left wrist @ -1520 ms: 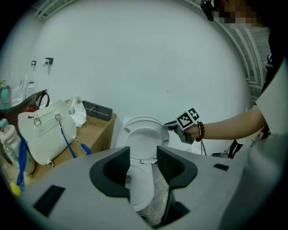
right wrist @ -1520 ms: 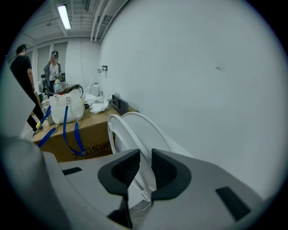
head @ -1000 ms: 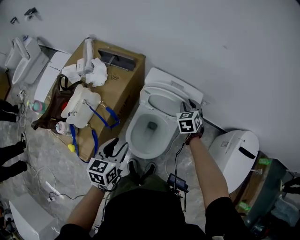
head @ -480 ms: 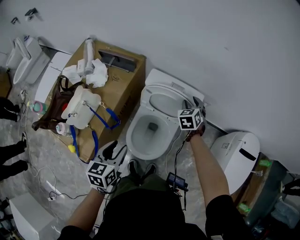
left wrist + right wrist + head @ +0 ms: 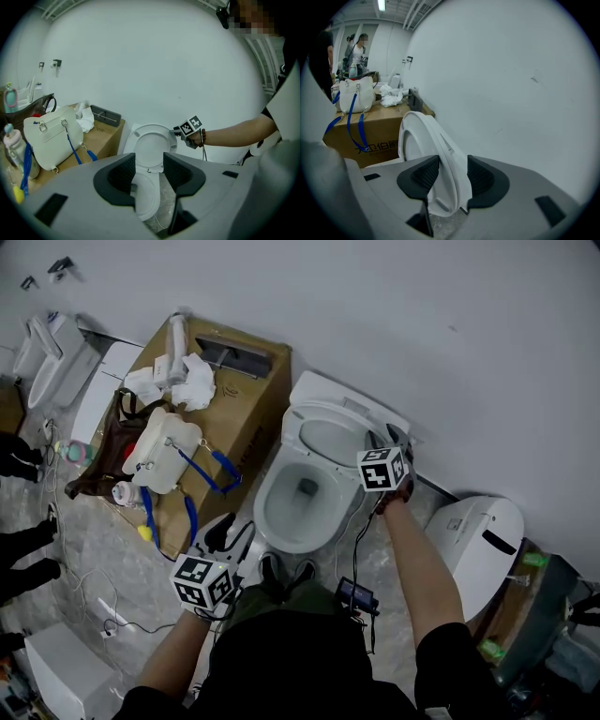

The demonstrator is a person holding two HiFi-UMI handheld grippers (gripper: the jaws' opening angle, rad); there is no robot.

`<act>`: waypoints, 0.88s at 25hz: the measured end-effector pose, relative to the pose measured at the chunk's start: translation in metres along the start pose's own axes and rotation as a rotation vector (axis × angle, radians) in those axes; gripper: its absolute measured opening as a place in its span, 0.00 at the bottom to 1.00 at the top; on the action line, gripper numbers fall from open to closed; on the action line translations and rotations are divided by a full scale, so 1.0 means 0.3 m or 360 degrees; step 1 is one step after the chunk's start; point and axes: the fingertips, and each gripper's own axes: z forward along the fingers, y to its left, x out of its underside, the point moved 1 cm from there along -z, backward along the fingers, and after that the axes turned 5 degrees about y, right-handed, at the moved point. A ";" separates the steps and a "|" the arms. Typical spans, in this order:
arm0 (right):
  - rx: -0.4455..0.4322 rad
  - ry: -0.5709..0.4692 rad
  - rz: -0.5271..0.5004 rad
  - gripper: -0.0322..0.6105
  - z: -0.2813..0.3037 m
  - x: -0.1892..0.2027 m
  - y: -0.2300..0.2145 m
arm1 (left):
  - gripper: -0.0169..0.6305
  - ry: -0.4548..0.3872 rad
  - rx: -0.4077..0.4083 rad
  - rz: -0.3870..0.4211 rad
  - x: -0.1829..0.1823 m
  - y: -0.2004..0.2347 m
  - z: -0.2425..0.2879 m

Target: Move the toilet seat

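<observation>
The toilet seat [image 5: 317, 420] is raised over the bowl [image 5: 269, 514] and stands nearly upright, tipped back toward the wall [image 5: 441, 324]. Its long axis runs up from the hinge and its open face looks out over the bowl. Behind it there is hardly any room, since the top edge lies close to the wall. On the left a cardboard box [image 5: 246, 413] stands just beside the bowl, leaving only a narrow slot. On the right a strip of floor [image 5: 412, 512] separates it from another white toilet [image 5: 473, 545].

The right gripper [image 5: 448, 174] straddles the seat's right edge, which shows edge-on between its fingers [image 5: 423, 174]. The fingers have just been opening and stand wide. A gap shows on the left side, and the other pad seems clear of the plastic too, though that side is harder to read.

The left gripper [image 5: 149, 171] hangs low in front of the bowl, well apart from it, with its fingers wide and nothing between them.
</observation>
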 end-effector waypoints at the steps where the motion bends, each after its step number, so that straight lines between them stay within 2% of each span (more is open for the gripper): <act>1: -0.0013 -0.0004 -0.0002 0.35 0.003 0.001 -0.003 | 0.32 0.0000 0.0002 0.0012 -0.005 -0.006 0.008; 5: -0.0059 -0.0048 -0.0001 0.35 0.002 -0.018 -0.026 | 0.32 0.0003 0.0041 0.0099 -0.023 -0.041 0.050; 11: -0.0084 -0.0080 0.0071 0.35 -0.082 0.019 -0.014 | 0.32 0.0025 0.0107 0.0137 -0.019 -0.090 0.054; 17: -0.0091 -0.0262 0.0269 0.35 -0.246 0.008 -0.123 | 0.32 -0.0021 0.0177 0.0173 -0.066 -0.136 0.057; 22: -0.0170 -0.0417 0.0458 0.34 -0.477 -0.008 -0.211 | 0.32 -0.0071 0.0266 0.0188 -0.098 -0.198 0.014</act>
